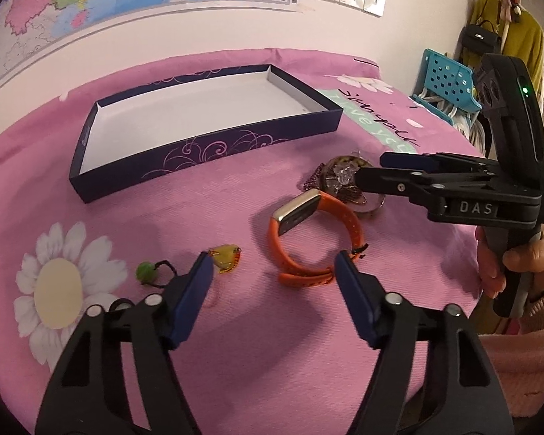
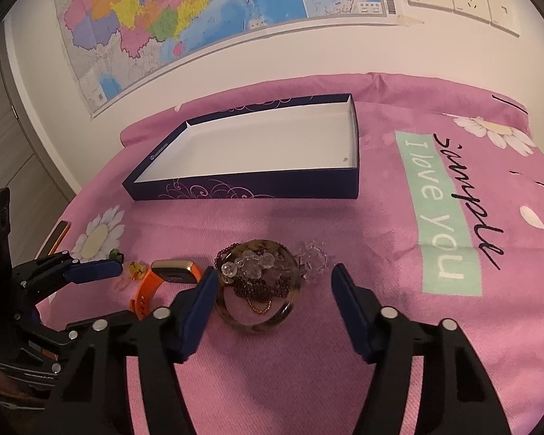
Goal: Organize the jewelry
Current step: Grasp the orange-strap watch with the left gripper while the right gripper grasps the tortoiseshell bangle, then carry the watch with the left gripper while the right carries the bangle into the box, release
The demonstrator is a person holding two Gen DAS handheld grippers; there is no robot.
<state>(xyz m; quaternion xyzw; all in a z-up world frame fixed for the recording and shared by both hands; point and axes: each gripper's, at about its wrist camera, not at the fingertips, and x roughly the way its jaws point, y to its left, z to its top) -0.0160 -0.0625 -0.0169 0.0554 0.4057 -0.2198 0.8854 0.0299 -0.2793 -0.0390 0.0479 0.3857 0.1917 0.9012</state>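
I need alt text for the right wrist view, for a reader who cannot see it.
The right gripper, open, hovers over a brown bangle piled with beads on a pink bedsheet. An orange watch lies to its left, an empty dark box behind.

The box (image 2: 257, 152) lies on the bed (image 2: 308, 362), far ahead of both claws. The bangle (image 2: 257, 290) with beads lies between the fingers of the right claw (image 2: 272, 290). The watch (image 1: 304, 235) lies ahead of the left claw (image 1: 273, 272), the small pendants (image 1: 185, 264) at its left.

"I love you", "simple" on bedspread (image 2: 442, 217)
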